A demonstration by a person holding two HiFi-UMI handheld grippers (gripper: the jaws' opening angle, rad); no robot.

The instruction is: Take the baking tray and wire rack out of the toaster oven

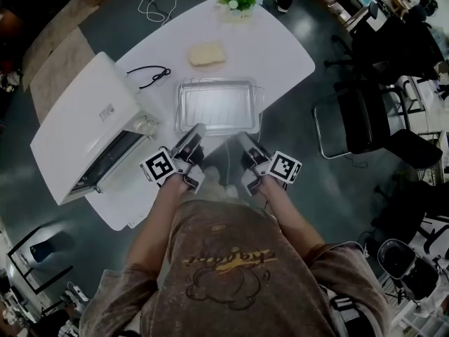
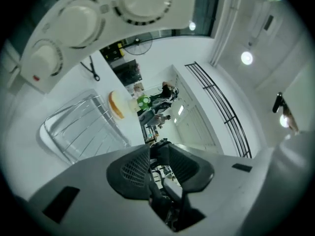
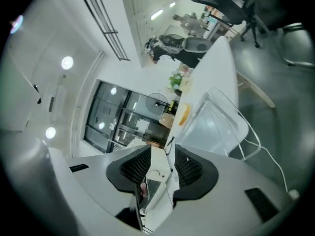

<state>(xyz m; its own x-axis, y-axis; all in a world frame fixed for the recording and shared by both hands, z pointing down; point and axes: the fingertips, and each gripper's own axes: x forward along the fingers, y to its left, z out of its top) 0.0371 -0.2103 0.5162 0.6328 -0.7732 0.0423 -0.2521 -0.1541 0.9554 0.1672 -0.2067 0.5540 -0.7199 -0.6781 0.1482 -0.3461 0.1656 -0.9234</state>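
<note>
Head view alone: whole toaster oven (image 1: 84, 128) at the table's (image 1: 280, 55) left edge.
Left gripper view alone: oven dials (image 2: 78, 18).
Baking tray (image 1: 216, 121), wire rack (image 1: 210, 93): long axis along the near edge.
Jaws: left gripper (image 1: 195, 130) and right gripper (image 1: 242, 139) apart, empty.

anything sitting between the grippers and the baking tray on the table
Nothing visible does. The baking tray, wire rack in it, lies on the white table directly ahead of the left gripper and right gripper. The bread slice lies beyond it; the toaster oven stands off to its left.

Bright overhead light, heavy fisheye
Ceiling lamps (image 2: 247, 58) glare; the counter (image 1: 280, 55) shines white; picture corners fall black.
</note>
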